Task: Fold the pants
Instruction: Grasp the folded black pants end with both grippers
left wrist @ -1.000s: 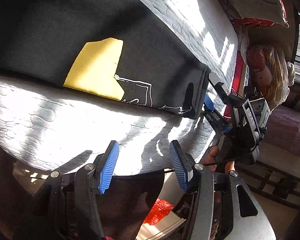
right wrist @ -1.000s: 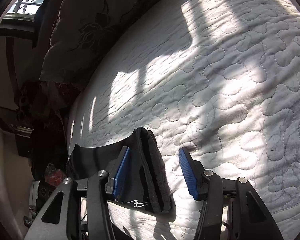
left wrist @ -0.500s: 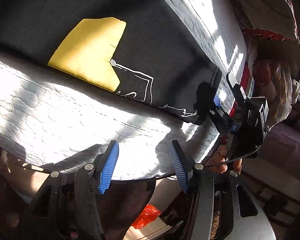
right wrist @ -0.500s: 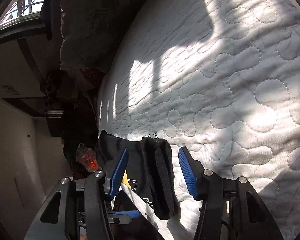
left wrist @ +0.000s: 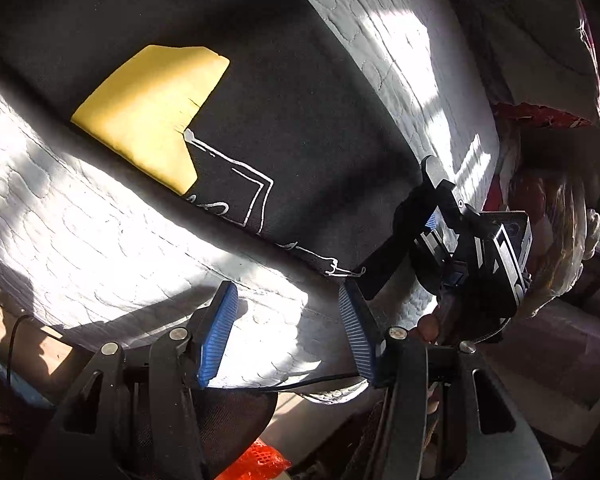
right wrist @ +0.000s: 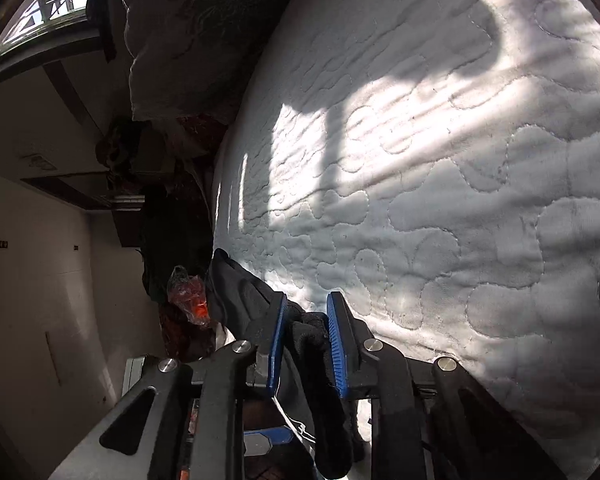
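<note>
Right gripper (right wrist: 303,338) jaws are pinching only the pants (left wrist: 300,120) hem while the left gripper (left wrist: 288,332) hangs open off the mattress (right wrist: 460,200) edge, so a tug could slip it.

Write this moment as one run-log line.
right gripper: shut on cuff of black pants with yellow patch | left gripper: open, holding nothing | surface: white quilted mattress

Hard sunlight patches and deep shadows across the quilted mattress (right wrist: 440,200) (fisheye-curved edges, dark corners).
</note>
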`<state>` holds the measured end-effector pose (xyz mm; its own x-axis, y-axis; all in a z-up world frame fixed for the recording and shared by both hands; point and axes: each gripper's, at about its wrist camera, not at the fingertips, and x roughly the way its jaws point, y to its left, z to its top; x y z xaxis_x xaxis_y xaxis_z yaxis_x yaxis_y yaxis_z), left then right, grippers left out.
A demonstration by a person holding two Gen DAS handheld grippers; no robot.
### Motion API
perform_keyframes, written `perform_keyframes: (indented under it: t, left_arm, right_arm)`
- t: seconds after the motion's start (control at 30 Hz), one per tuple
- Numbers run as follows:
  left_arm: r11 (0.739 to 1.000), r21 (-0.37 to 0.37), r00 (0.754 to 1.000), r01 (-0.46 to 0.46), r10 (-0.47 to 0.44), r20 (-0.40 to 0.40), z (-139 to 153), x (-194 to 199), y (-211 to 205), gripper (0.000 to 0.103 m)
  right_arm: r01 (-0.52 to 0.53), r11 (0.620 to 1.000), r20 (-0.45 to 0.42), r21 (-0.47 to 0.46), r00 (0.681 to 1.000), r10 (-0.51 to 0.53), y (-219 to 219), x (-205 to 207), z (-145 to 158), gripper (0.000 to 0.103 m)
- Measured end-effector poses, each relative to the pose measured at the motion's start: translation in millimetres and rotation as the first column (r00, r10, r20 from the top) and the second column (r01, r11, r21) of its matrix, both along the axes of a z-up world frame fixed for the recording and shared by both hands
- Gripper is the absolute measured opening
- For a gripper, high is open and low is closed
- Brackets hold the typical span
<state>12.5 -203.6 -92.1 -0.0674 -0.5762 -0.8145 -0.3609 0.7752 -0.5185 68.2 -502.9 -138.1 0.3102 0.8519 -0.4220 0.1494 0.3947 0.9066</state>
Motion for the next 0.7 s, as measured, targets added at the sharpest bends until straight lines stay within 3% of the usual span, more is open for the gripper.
perform_keyframes:
  t: [0.1, 0.33, 0.53, 0.7]
  left_arm:
    - [0.998, -0.009, 0.998, -0.055, 0.056, 0.003, -3.4, 1.2, -2.4, 0.051]
    - [0.998, 0.018, 0.998, -0.061, 0.060, 0.035, -15.0, 18.3, -11.2, 0.051]
    - [0.999, -0.002, 0.997, -0.041, 0.041, 0.066, -14.7, 12.8, -11.8, 0.051]
    - [0.997, -0.045, 0.997, -0.062, 0.064, 0.035, -17.1, 10.5, -0.9, 0.051]
  right_arm:
    - [-0.005, 0.998, 0.016, 0.058, 1.000, 0.004, -2.7, -2.8, -1.4, 0.025]
    - [0.034, 0.988, 0.004, 0.148, 0.999, -0.035, -9.3, -4.6, -9.0, 0.025]
    - [0.025, 0.988, -0.028, 0.150, 0.999, -0.021, -18.6, -7.9, -8.2, 0.028]
    - [-0.001, 0.993, -0.048, 0.119, 0.999, 0.007, -13.8, -2.9, -1.0, 0.040]
